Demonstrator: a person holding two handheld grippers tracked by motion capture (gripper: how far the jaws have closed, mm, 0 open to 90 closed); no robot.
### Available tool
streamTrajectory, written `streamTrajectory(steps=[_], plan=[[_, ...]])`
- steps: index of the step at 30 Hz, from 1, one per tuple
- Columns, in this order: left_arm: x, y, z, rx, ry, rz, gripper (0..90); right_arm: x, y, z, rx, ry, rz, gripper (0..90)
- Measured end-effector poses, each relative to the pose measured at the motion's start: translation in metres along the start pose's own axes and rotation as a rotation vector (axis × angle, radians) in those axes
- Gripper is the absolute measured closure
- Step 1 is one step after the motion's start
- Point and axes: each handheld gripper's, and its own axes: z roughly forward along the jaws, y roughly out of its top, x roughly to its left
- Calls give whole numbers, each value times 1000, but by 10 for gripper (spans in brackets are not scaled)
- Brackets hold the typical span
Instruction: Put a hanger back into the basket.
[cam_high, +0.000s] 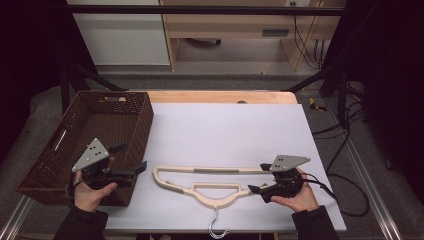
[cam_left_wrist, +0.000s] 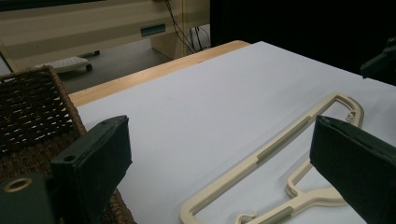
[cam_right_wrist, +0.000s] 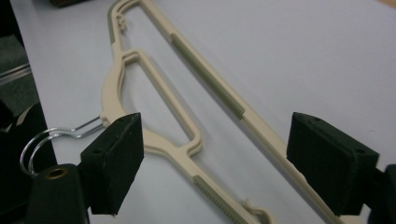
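Item: cream hanger (cam_high: 210, 182), lying flat on the white surface (cam_high: 225, 130) beside the wicker basket (cam_high: 90, 140). Right gripper (cam_high: 256, 181): jaws gaping, straddling the hanger's end, gripping nothing. Left gripper (cam_high: 132, 160): jaws gaping, empty.

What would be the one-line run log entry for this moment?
left gripper: open, beside basket | right gripper: open, jaws straddling hanger end, no grip | hanger: flat on white table

Dim room, dark at sides – light falls on the white table (cam_high: 225, 125); tongs views soft, near pads blurred.
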Motion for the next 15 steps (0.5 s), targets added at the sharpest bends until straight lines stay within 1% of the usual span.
streamTrajectory(steps=[2,4,5,8,13,14,15], plan=[[0,0,1,3,-1,2,53,1,-1,5,32,12,-16,216],[-1,0,1,5,-3,4,53,2,-2,11,54,29,-23,241],[-2,0,2,7,-6,6,53,3,-2,13,67,35,-19,256],[-3,0,3,10,-11,9,53,4,-4,21,103,57,-42,308],[-5,0,4,13,-15,14,53,5,-9,37,199,84,-75,363],[-5,0,4,14,-16,14,53,5,-10,40,204,94,-84,365],[-5,0,4,16,-18,17,54,6,-11,42,220,100,-87,372]])
